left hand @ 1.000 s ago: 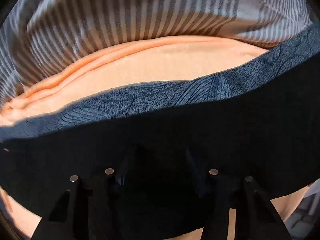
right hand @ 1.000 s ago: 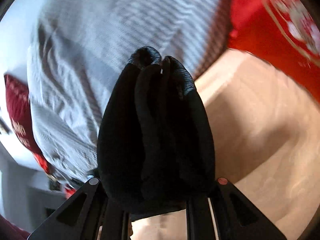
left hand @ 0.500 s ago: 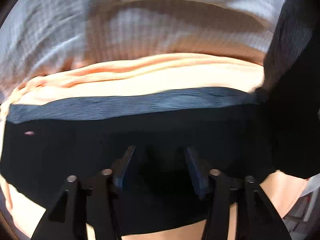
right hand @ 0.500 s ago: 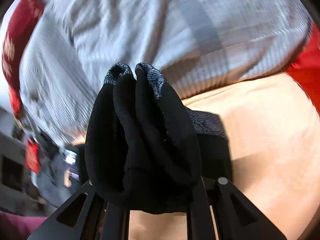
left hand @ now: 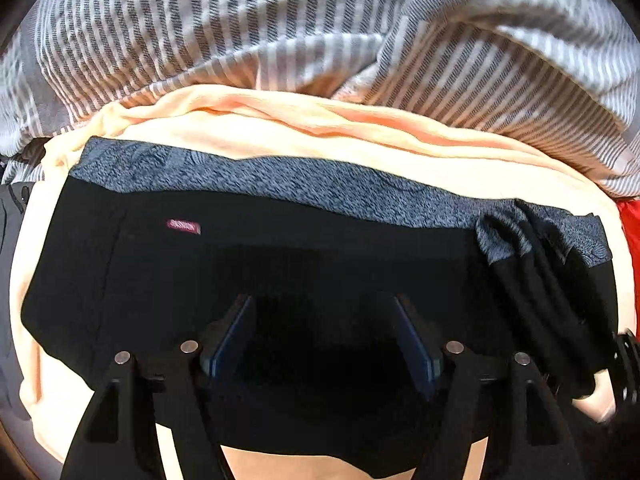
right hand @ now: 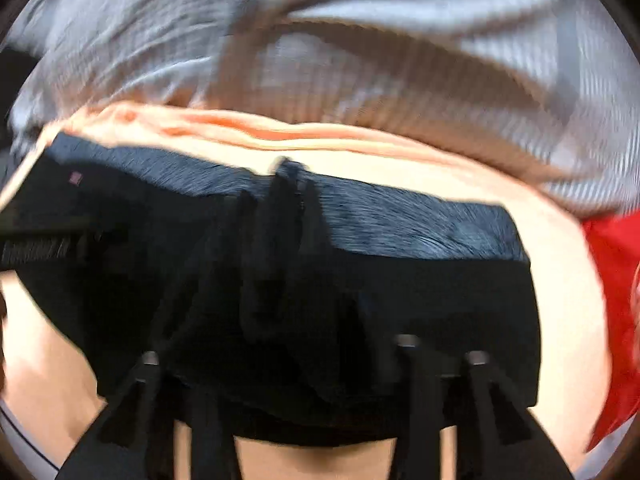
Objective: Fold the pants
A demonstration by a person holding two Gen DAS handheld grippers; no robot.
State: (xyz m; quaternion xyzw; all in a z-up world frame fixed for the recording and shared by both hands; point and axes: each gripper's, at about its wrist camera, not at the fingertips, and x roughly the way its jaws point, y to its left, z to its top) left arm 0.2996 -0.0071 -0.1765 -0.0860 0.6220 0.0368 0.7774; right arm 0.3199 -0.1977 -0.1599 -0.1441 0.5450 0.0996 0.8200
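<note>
A striped grey blanket fills the far side. Nearer, a peach sheet carries the black pants, folded flat. Both the left gripper and the right gripper hang over them, jaws just parted, clasping nothing.

A small red woven label is sewn on the black folded pants, toward their left end; its pale lettering is too small to read. Nothing else carries text.
</note>
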